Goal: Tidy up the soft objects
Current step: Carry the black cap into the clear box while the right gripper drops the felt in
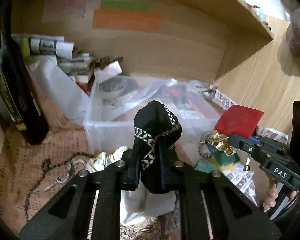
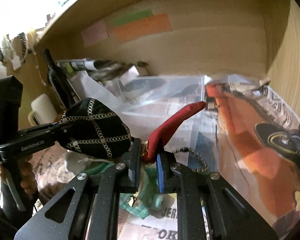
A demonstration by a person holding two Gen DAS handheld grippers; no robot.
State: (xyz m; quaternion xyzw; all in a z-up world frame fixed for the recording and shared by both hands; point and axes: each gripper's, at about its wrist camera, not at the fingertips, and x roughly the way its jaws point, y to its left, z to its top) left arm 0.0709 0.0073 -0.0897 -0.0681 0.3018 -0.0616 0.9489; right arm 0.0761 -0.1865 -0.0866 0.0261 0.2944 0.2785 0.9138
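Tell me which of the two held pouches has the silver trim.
The black pouch in the left gripper: silver braid crosses it. The red pouch in the right gripper is plain.

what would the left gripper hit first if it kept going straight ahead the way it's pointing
Most likely the clear plastic bin: its near wall sits directly beyond the black embroidered pouch clamped in the left gripper. The pouch would touch before the fingers, though depth is uncertain.
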